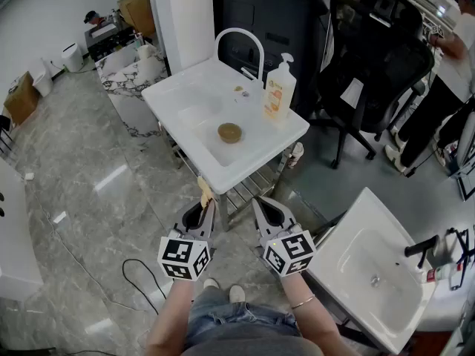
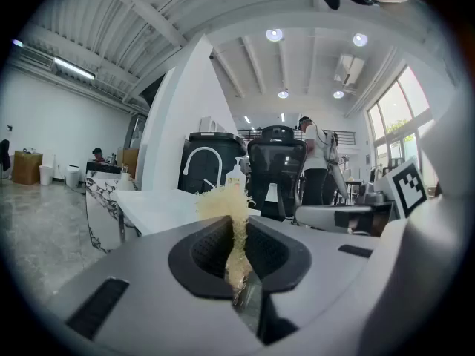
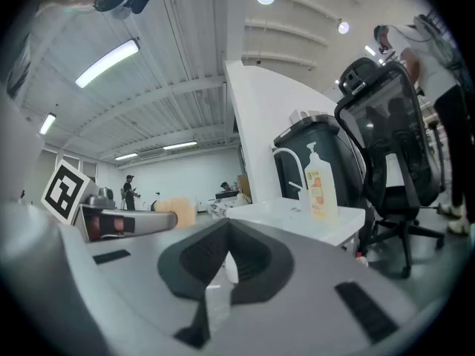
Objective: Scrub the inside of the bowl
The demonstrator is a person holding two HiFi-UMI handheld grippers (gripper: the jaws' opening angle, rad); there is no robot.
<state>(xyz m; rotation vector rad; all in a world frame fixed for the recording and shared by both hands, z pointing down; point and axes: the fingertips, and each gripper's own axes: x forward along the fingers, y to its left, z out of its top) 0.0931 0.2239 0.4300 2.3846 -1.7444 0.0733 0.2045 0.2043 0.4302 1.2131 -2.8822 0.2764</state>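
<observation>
Open grey marble floor separates the person from the work. Nearest, the left hand-held gripper is clamped on a yellow fibrous scrubber, carried tip-forward for scrubbing; the right hand-held gripper has its jaws together on nothing, judged free to steady the bowl. Well ahead, that bowl sits in the white counter's basin, with the soap bottle and faucet at the far rim and the near edge unobstructed.

The bowl is too small to show its inside. At two o'clock in the head view, the edge cuts off a person.
</observation>
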